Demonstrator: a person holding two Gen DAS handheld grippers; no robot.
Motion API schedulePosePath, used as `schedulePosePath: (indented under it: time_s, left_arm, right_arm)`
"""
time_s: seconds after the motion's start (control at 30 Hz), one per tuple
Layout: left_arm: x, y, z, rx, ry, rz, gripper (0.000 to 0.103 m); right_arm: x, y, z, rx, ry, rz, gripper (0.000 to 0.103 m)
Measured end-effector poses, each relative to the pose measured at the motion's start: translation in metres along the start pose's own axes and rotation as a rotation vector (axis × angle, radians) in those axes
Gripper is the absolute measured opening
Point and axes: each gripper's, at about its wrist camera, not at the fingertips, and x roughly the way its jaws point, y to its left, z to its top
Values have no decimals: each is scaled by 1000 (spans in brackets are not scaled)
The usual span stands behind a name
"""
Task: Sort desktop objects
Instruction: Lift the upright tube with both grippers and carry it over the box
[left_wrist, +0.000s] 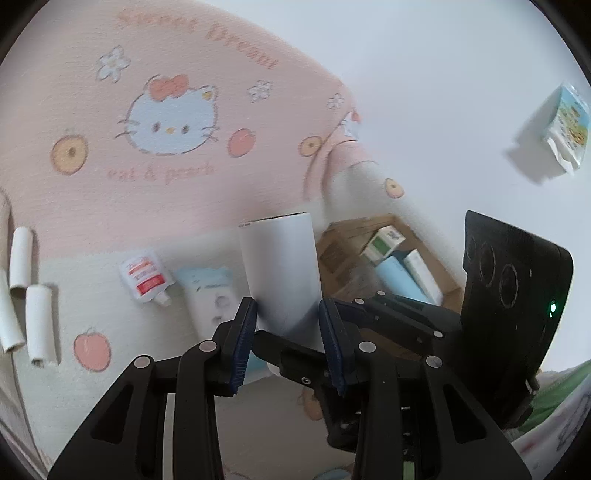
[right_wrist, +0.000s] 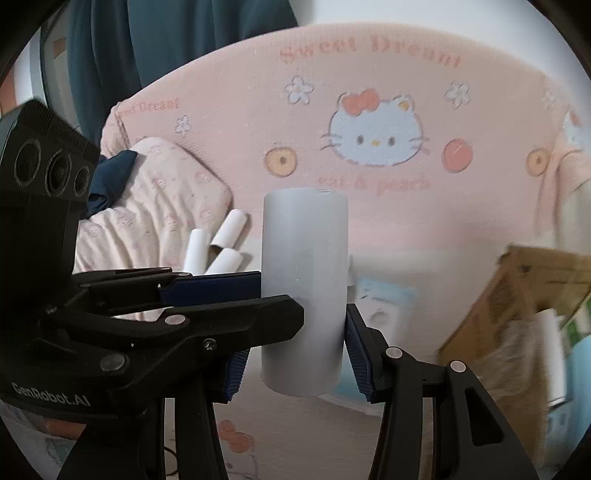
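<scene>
A white cylindrical roll (left_wrist: 280, 273) stands upright in the air, held by both grippers at once. My left gripper (left_wrist: 290, 317) is shut on its lower part, a blue pad against each side. My right gripper (left_wrist: 306, 317) reaches in from the right and grips the same roll crosswise. In the right wrist view the roll (right_wrist: 304, 288) sits between my right gripper's (right_wrist: 295, 354) pads, and the left gripper (right_wrist: 282, 299) comes in from the left, one finger in front of the roll and one behind.
Below lies a pink cat-print cover (left_wrist: 170, 122). On it are several short white tubes (left_wrist: 20, 254), a red-and-white pouch (left_wrist: 146, 277) and a light-blue pack (left_wrist: 207, 291). A cardboard box (left_wrist: 354, 225) with cartons inside stands to the right. A printed packet (left_wrist: 565, 125) lies far right.
</scene>
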Motion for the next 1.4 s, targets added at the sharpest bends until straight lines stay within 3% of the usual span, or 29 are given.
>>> schedulePosePath:
  time_s: [0.2,0.43,0.73,1.1,1.4]
  left_arm:
    - [5,-33,24,80,-16,-26,39]
    - [24,-73,48,132,-1,-108,39]
    - [66,-122,71,186,66,-153,39]
    - [129,-157,88,264,258,-104,39]
    - [186,-139,86,104,506,-61,38]
  right_arm:
    - [-29,-15,11,-17,-55,-93,46]
    - [-67,-51,19,32,-118,-157,46]
    - [-95,-98,23,63,-100,-261,46]
    - [-93,-165,20,182,11,-208,46]
    - [-60,-207,6,335,168,-80,45]
